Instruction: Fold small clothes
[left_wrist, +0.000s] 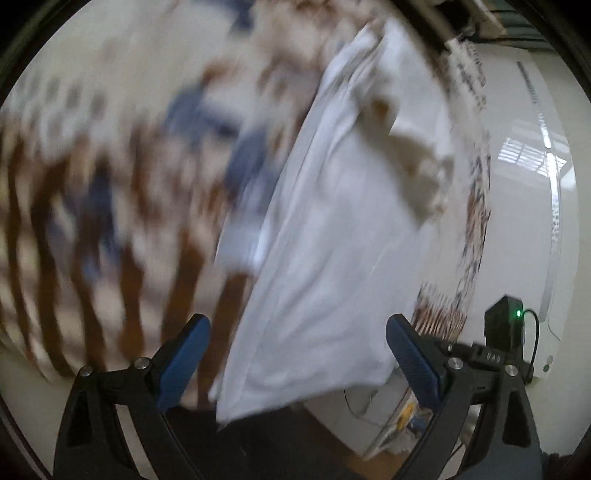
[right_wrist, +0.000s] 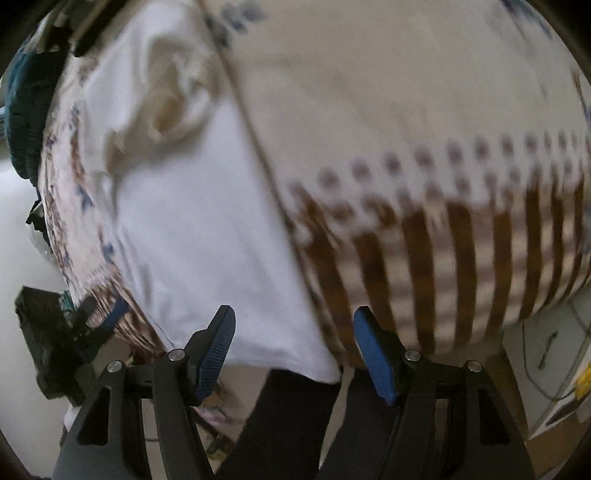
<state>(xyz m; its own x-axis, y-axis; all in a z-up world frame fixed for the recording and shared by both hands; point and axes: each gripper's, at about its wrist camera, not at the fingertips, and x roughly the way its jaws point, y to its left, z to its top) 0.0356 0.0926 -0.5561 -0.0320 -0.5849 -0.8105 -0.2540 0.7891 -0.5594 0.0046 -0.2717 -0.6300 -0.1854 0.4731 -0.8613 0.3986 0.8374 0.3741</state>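
A white garment (left_wrist: 325, 236) lies spread on the patterned tablecloth (left_wrist: 92, 206), its near edge hanging over the table's front edge. A beige crumpled part (left_wrist: 410, 162) sits at its far end. My left gripper (left_wrist: 297, 354) is open, its blue pads on either side of the garment's near edge, holding nothing. In the right wrist view the same white garment (right_wrist: 199, 236) lies left of centre on the tablecloth (right_wrist: 424, 240). My right gripper (right_wrist: 293, 354) is open over the garment's near right corner, empty. Both views are motion-blurred.
The cloth has brown stripes and blue marks. A white appliance (left_wrist: 532, 206) stands to the right of the table. The other gripper's black body (left_wrist: 504, 325) shows at lower right, and in the right wrist view (right_wrist: 48, 339) at left. Dark trousers (right_wrist: 295, 424) are below.
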